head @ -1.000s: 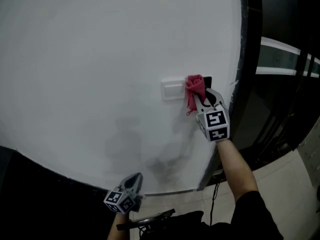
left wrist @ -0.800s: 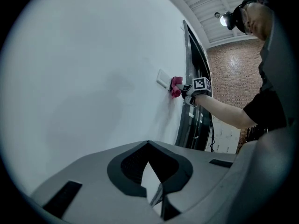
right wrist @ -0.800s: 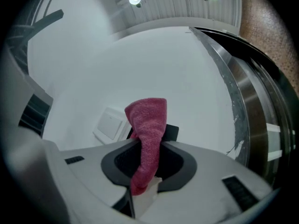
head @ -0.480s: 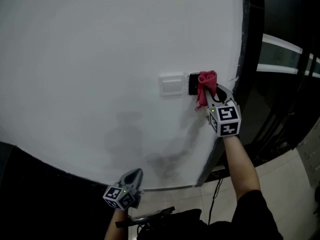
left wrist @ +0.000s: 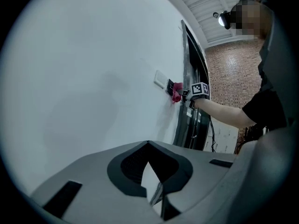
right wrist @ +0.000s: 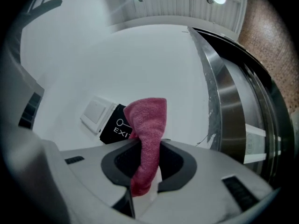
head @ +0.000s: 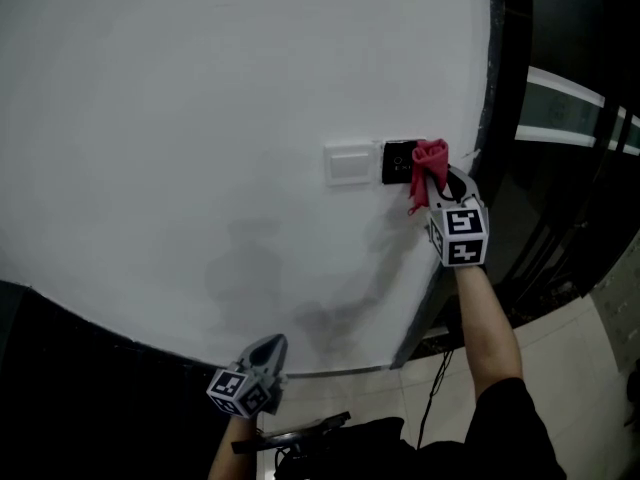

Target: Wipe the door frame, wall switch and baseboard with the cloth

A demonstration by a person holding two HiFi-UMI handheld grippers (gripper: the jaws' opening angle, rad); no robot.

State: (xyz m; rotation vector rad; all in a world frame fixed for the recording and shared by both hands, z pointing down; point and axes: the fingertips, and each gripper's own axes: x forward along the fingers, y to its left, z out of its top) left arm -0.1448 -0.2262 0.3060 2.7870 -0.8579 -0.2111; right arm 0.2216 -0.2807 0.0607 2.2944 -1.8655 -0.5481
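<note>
1. Wall [head: 200, 118]: white, plain, and it carries everything listed below.
2. Door frame [head: 500, 88]: dark metal upright along the wall's right edge. It stands just right of the cloth and is not touched.
3. Right claw [head: 438, 180]: pinching the cloth, raised to switch height near the wall's right edge. It is by far the nearer of the two to all the fittings.
4. Left claw [head: 268, 346]: jaws pressed together on nothing. It is held low near the wall's bottom edge, well apart from the switch.
5. White wall switch [head: 349, 163]: mounted left of the black plate and touching it. It lies to the left of the right claw, with the plate between them.
6. Black exit plate [head: 398, 162]: between the white switch and the cloth.
7. Cloth [head: 430, 160]: red, bunched, with its long axis running along the jaws and its free end towards the wall. That end appears pressed at the plate's right edge.

Judgement: going back over the switch calls for a leftward sweep across the plate, and the frame needs only a short shift right. No view clearly shows the baseboard.
</note>
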